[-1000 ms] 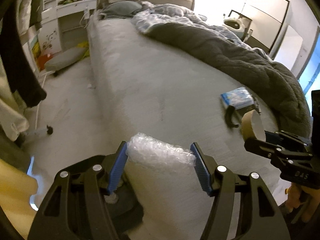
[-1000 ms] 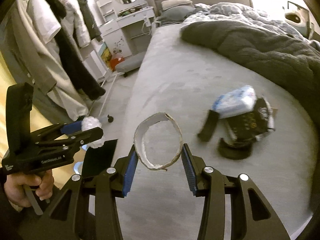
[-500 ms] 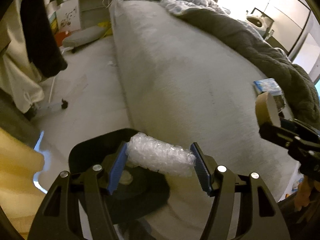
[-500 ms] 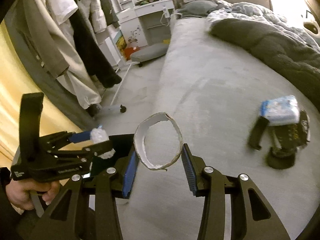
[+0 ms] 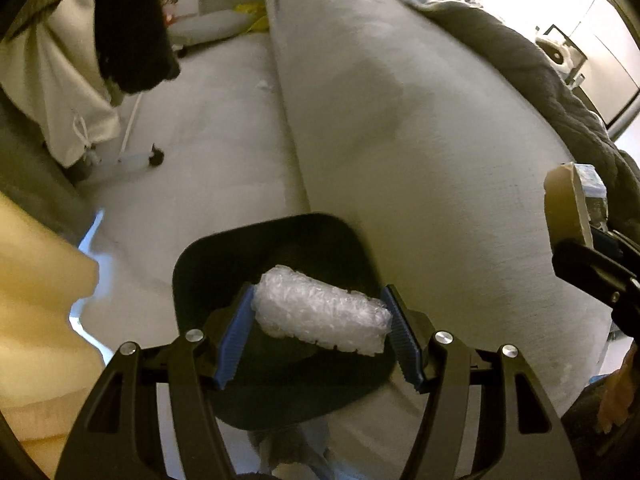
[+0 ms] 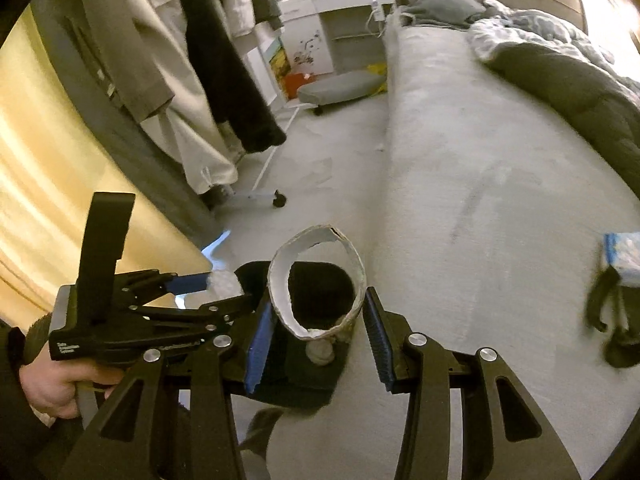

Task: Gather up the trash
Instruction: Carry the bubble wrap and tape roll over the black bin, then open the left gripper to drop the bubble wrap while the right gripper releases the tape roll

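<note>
My left gripper (image 5: 320, 328) is shut on a wad of clear bubble wrap (image 5: 320, 312) and hangs right over a black trash bin (image 5: 208, 264) at the foot of the bed. My right gripper (image 6: 318, 320) is shut on an empty cardboard tape ring (image 6: 280, 280), squeezed oval, just above the same black bin (image 6: 320, 284). A crumpled paper ball (image 6: 320, 354) lies inside the bin. In the right wrist view the left gripper (image 6: 216, 280) shows at lower left, held by a hand (image 6: 52, 384). In the left wrist view the tape ring (image 5: 564, 204) shows at the right edge.
A grey bed (image 6: 480, 200) fills the right side, with a dark duvet (image 6: 580, 88) at its far side. A blue-white packet (image 6: 624, 256) and a black strap (image 6: 600, 304) lie on it. Hanging clothes (image 6: 192, 80), a wheeled rack foot (image 6: 276, 200) and a yellow curtain (image 6: 48, 184) line the left.
Both grippers have swung left and down from over the bed to above the black bin. Their grips on the bubble wrap and tape ring are unchanged.
</note>
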Demonstrator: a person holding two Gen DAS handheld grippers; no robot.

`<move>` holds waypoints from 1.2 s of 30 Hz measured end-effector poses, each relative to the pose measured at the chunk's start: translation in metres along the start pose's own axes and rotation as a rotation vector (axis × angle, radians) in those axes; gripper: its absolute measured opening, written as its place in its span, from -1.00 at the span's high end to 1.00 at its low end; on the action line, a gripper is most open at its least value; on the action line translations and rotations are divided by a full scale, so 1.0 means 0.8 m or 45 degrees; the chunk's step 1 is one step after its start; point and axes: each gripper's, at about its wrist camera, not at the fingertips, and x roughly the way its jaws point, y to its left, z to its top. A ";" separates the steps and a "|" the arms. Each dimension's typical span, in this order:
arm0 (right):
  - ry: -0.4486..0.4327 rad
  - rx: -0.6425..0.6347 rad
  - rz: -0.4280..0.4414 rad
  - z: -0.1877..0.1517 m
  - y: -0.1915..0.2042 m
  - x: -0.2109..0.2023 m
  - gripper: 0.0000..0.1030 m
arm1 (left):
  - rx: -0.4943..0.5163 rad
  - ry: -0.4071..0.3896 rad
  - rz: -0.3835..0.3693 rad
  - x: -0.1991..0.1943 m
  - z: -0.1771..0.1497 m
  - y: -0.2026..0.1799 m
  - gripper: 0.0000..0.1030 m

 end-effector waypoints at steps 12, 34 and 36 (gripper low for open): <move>0.103 -0.049 0.034 0.009 0.029 0.058 0.13 | -0.073 0.184 -0.004 0.042 -0.020 0.043 -0.29; 0.240 -0.043 0.039 0.012 0.036 0.126 0.13 | -0.056 0.359 -0.035 0.073 -0.046 0.081 -0.55; 0.246 -0.048 0.038 0.011 0.037 0.128 0.13 | -0.043 0.348 -0.045 0.070 -0.046 0.080 -0.58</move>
